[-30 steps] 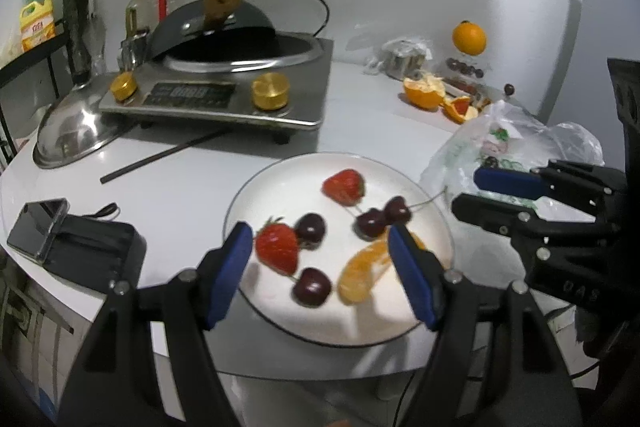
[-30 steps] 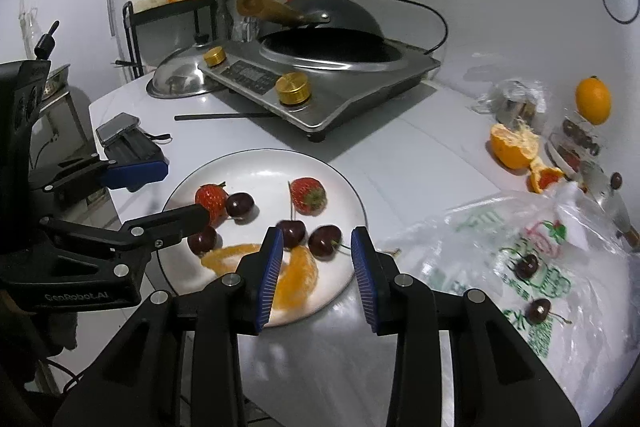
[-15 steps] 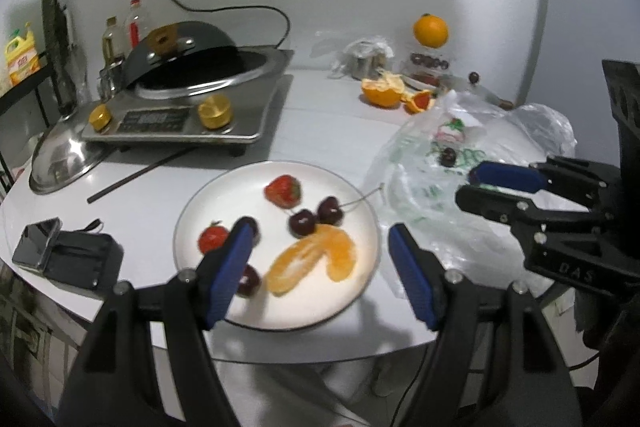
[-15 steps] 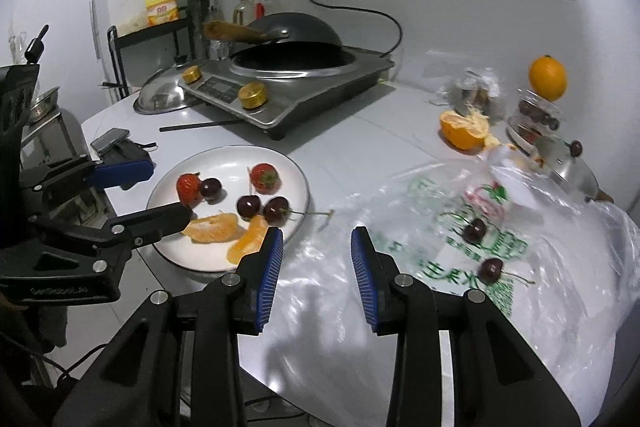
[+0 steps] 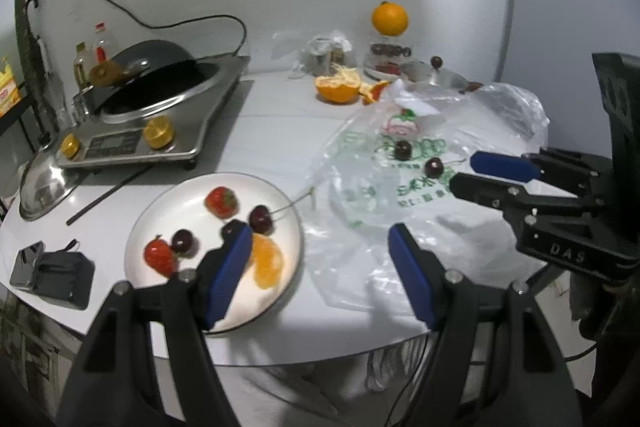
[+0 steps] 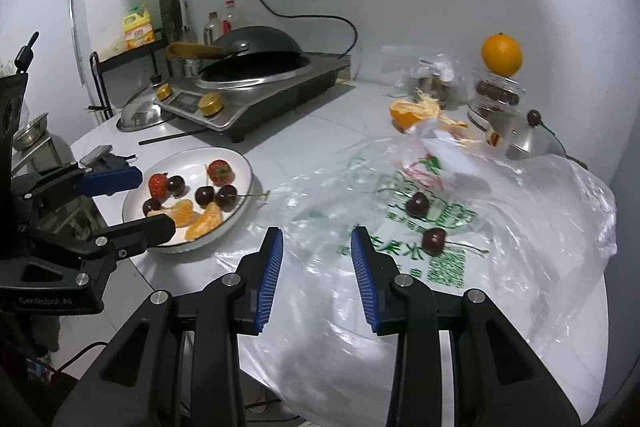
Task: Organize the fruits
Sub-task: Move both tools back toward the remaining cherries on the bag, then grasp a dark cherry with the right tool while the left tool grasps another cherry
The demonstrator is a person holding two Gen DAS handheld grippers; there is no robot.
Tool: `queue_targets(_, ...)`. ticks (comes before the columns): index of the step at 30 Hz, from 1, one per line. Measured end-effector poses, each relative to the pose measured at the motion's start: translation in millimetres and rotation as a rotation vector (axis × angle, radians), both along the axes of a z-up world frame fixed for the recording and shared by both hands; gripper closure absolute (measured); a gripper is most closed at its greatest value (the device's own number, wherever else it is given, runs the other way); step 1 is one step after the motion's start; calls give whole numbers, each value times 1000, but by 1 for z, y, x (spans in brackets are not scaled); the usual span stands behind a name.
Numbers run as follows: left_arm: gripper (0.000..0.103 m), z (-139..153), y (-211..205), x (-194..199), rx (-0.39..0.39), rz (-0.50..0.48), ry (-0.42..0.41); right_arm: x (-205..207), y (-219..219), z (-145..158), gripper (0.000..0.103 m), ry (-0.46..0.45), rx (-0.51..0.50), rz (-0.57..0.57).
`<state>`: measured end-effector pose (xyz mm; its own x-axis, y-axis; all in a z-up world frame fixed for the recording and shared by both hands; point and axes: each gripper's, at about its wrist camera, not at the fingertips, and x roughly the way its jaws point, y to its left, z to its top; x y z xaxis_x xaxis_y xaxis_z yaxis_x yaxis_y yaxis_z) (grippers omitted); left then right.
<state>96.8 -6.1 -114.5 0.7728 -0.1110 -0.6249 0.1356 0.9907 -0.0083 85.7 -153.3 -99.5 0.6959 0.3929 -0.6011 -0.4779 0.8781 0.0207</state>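
Behind left tongs (image 5: 322, 247), orange segments (image 5: 267, 261) partly hidden.

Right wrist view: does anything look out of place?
Yes. Two cherries lie loose on the plastic bag, apart from the fruit on the plate. A whole orange perches atop a jar.

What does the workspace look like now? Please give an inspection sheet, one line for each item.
Surface: white table, partly under a plastic bag.
Job's things: plate holds strawberries, cherries and orange segments; two cherries lie on the bag.
Clutter: cooker, pan lid, halved orange, whole orange on a jar.
Grippers: left hand-held gripper open, empty; right hand-held gripper open, empty, over the bag.
Cables: black cord from wall socket towards the cooker.
Surroundings: white wall, rack with a yellow bottle.
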Motion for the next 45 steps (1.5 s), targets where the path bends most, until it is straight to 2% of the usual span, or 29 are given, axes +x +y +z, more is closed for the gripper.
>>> queue_targets(19,31,-12,-66,36,33,-86,47,31,-65,-19,66,46,24,-58)
queue_targets(28,31,-19,-80,61,33,-97,70,56,-73,-25,66,63,19,-44)
queue_targets(45,31,-32,-82,105,1,-99,97,100,-74,-39,65,103,-12,-31)
